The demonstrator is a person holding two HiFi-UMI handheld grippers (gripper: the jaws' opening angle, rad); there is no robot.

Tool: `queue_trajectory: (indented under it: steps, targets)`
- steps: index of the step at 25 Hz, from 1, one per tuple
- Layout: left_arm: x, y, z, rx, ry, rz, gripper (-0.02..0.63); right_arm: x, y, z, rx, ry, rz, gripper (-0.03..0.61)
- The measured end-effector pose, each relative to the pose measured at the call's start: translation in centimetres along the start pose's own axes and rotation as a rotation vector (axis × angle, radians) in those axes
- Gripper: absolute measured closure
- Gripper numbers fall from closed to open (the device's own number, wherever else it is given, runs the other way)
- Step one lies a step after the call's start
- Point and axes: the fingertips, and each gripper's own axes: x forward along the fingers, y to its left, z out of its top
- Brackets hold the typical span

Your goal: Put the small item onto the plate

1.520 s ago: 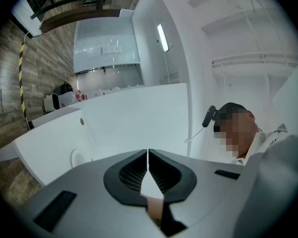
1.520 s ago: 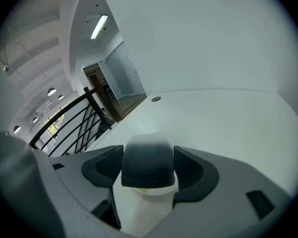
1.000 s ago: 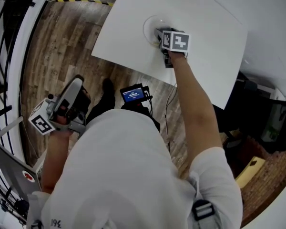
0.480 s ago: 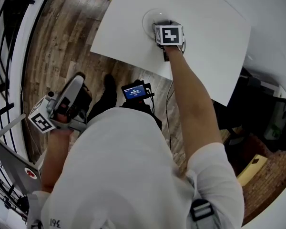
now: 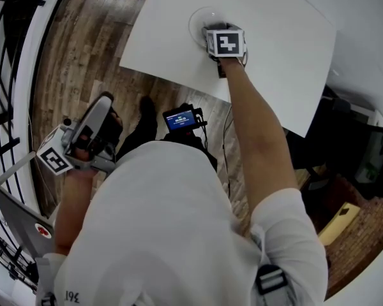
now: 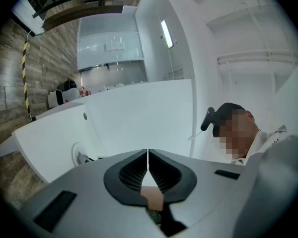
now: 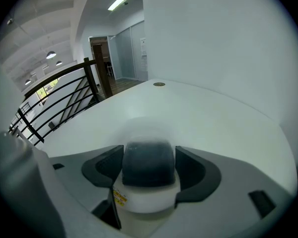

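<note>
In the head view my right gripper (image 5: 212,36) reaches over the near edge of a clear round plate (image 5: 199,19) on the white table (image 5: 281,50). The right gripper view shows it (image 7: 149,168) shut on the small item (image 7: 148,163), a white jar with a dark grey cap, upright between the jaws. The plate's rim shows only as a faint blur (image 7: 141,125) just beyond the cap. My left gripper (image 5: 104,113) hangs low at the person's left side, over the floor and away from the table. Its jaws (image 6: 148,163) are shut with nothing between them.
The table's near edge (image 5: 172,81) runs diagonally above a wooden floor. A small device with a blue screen (image 5: 180,120) sits at the person's waist. A black railing (image 5: 0,75) lines the left side, and a laptop (image 5: 19,225) lies at lower left.
My right gripper has moved a little left and farther over the table, onto the plate's edge, still holding the jar. The left gripper has barely shifted.
</note>
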Motion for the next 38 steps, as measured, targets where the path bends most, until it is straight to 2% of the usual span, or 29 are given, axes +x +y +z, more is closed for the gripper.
queue_trajectory:
  steps: [6, 14, 22, 23, 25, 28, 29, 35, 38]
  targets:
    - [-0.1, 0.1, -0.3, -0.006, 0.009, 0.003, 0.607, -0.1, -0.2, 0.0, -0.021, -0.013, -0.011, 0.27]
    - [-0.4, 0.3, -0.4, -0.008, 0.013, -0.009, 0.607, -1.1, -0.5, 0.2, 0.004, -0.035, -0.014, 0.255]
    - [-0.2, -0.2, -0.3, -0.025, 0.023, -0.045, 0.607, -5.2, 0.1, 2.9, 0.113, -0.152, 0.012, 0.256]
    - [-0.1, -0.3, -0.3, -0.027, 0.027, -0.052, 0.607, -6.1, 0.1, 3.2, 0.129, -0.169, 0.017, 0.277]
    - [0.1, -0.4, -0.5, -0.029, 0.036, -0.068, 0.607, -7.9, -0.1, 3.7, 0.156, -0.207, 0.018, 0.369]
    - [0.4, -0.8, -0.6, -0.032, 0.052, -0.09, 0.607, -11.2, -0.3, 4.1, 0.204, -0.275, 0.032, 0.553]
    - [0.5, -0.9, -0.7, -0.033, 0.057, -0.096, 0.607, -12.3, -0.3, 4.2, 0.226, -0.298, 0.047, 0.577]
    - [1.0, -1.4, -0.8, -0.04, 0.093, -0.129, 0.607, -19.8, 1.1, 5.2, 0.392, -0.457, 0.151, 0.577]
    - [1.1, -1.7, -0.9, -0.046, 0.112, -0.148, 0.607, -23.8, 2.4, 5.8, 0.443, -0.532, 0.188, 0.578]
